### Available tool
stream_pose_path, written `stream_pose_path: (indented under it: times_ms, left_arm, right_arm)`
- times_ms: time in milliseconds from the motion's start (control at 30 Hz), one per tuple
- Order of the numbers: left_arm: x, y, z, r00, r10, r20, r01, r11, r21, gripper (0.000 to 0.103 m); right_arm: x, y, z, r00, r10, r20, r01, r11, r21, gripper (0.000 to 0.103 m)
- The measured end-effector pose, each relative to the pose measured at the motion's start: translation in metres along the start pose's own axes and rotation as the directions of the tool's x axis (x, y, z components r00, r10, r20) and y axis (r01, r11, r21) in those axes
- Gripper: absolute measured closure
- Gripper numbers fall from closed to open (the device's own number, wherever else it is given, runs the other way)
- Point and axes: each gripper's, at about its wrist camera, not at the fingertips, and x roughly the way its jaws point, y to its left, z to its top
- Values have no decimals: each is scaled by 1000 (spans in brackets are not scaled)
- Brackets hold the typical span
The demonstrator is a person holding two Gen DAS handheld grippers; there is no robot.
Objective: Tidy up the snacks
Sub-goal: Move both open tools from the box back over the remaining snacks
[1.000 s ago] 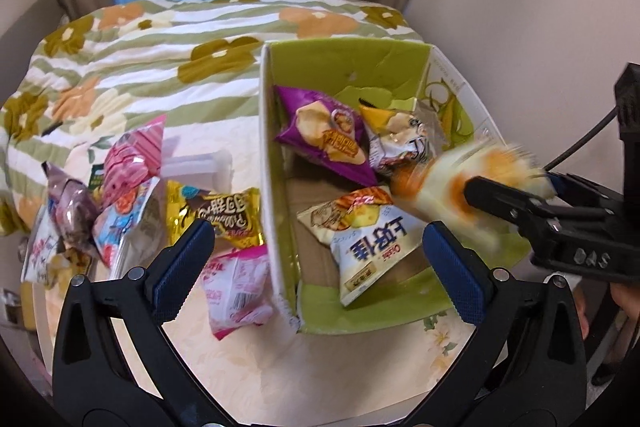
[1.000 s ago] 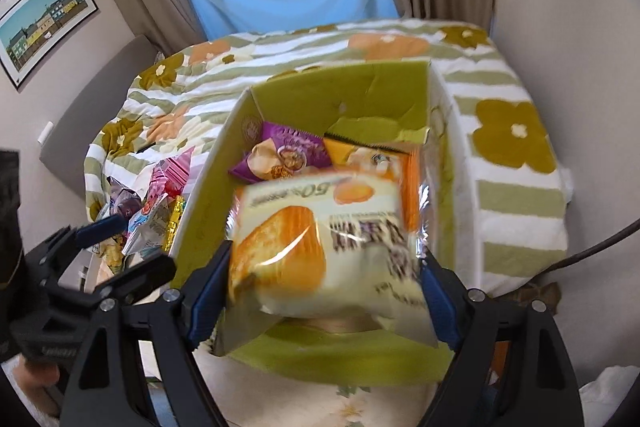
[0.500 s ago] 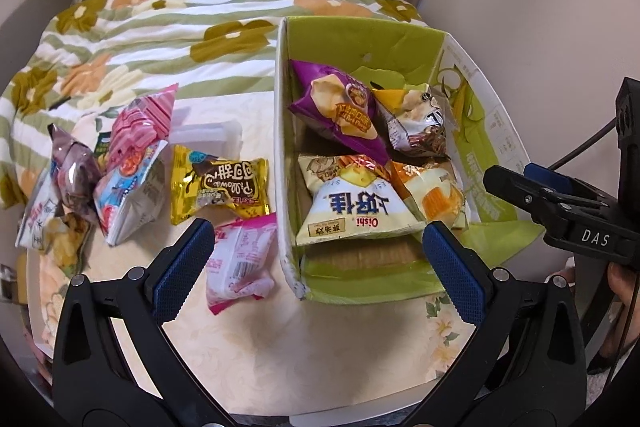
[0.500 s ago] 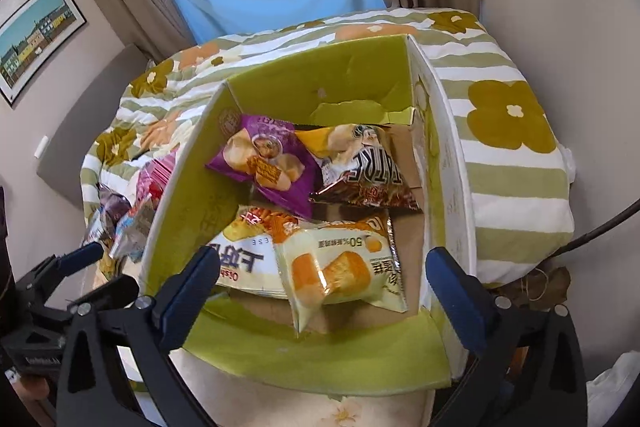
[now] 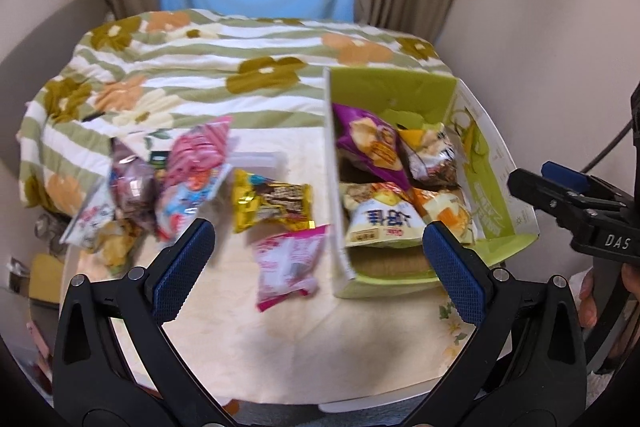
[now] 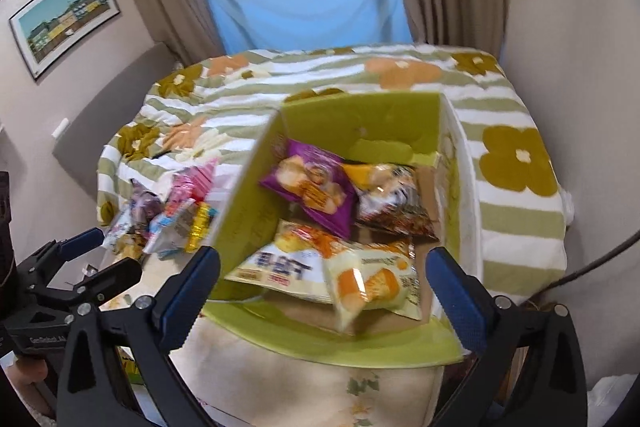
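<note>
A green cardboard box (image 5: 508,183) (image 6: 248,211) stands on the table at the right. It holds several snack bags: a purple one (image 5: 366,143) (image 6: 310,185), an orange-and-white bun pack (image 6: 372,281) (image 5: 446,215) and a white chip bag (image 5: 380,223). Loose snacks lie left of the box: a gold chocolate bag (image 5: 274,205), a pink pack (image 5: 286,265) and a pink-blue pile (image 5: 188,179). My left gripper (image 5: 316,267) is open and empty above the table's front. My right gripper (image 6: 322,287) is open and empty above the box's near end.
A bed with a green floral blanket (image 5: 208,67) lies behind the table. A wall (image 5: 560,27) runs close on the right of the box. A clear plastic tub (image 5: 260,163) sits behind the gold bag. The table's front edge (image 5: 320,397) is near.
The right gripper let go of the orange-and-white bun pack, which now lies in the box, and drew back. The left gripper pulled back and swung left toward the loose snacks.
</note>
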Motion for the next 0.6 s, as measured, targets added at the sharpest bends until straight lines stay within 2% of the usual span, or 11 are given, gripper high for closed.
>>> stream_pose_path:
  times_ms: [167,267,400,600]
  left_arm:
    - [-22,35,-7,999,41,25,-39,998,-46,0]
    - [-31,65,-15,998,51,35,-49,996,-78,0]
    - [-33,115,-31,998,54,25,-50,989,-137,0]
    - [-35,190,-40,998,58,17,-53,978,-201,0]
  right_arm:
    - [-7,31,3,998,49,33,-47,998,-40,0]
    - [-7,56,3,998,45,49,-41,996,-73,0]
    - [-1,90,2,995,73,66,-67,993,-100,0]
    - [23,151,1,994,104,46,-96,986,-137,0]
